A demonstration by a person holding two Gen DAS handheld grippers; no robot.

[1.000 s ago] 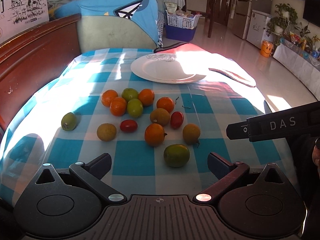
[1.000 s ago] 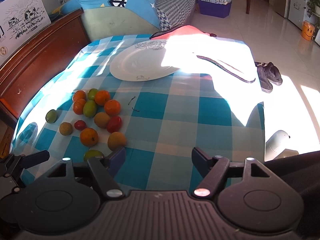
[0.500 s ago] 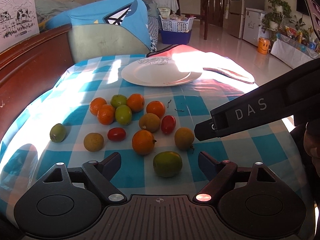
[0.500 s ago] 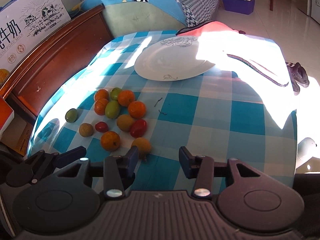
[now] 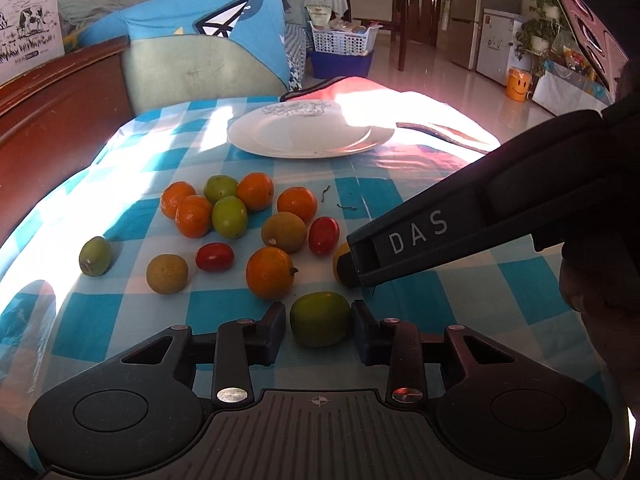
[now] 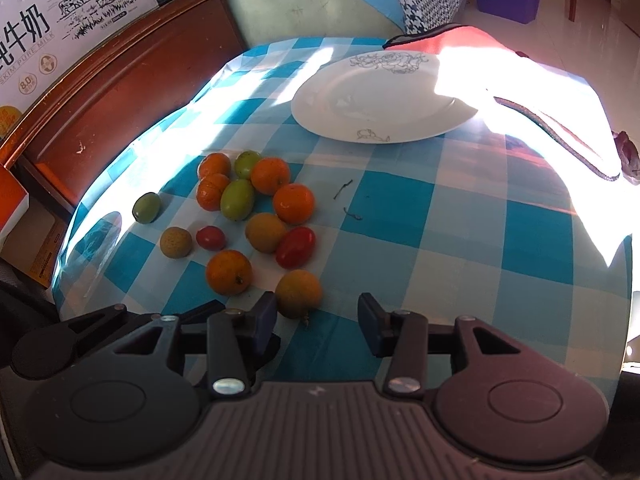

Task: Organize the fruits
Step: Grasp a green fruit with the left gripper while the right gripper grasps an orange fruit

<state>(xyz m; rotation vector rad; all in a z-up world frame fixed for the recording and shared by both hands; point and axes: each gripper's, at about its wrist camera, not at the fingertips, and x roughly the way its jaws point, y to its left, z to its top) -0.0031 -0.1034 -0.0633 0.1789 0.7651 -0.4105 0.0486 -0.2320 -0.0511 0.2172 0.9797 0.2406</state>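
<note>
Closing left gripper (image 5: 319, 326) on green fruit (image 5: 320, 318), nearer than white plate (image 5: 304, 136); pads at its flanks. Right gripper (image 6: 317, 322) jaws apart, brown fruit (image 6: 298, 293) left of centre, unheld.

Right tool (image 6: 317, 322) half-spread — a brown fruit (image 6: 298, 293) against its left finger.

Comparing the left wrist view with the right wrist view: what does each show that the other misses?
Only the left wrist view shows the green fruit between the closing jaws of the left gripper, and the right gripper's black body with DAS lettering.

Only the right wrist view shows the brownish fruit against the right gripper's left finger, and the milk carton.

Both show the empty white plate and the fruit cluster on the checked cloth.
</note>
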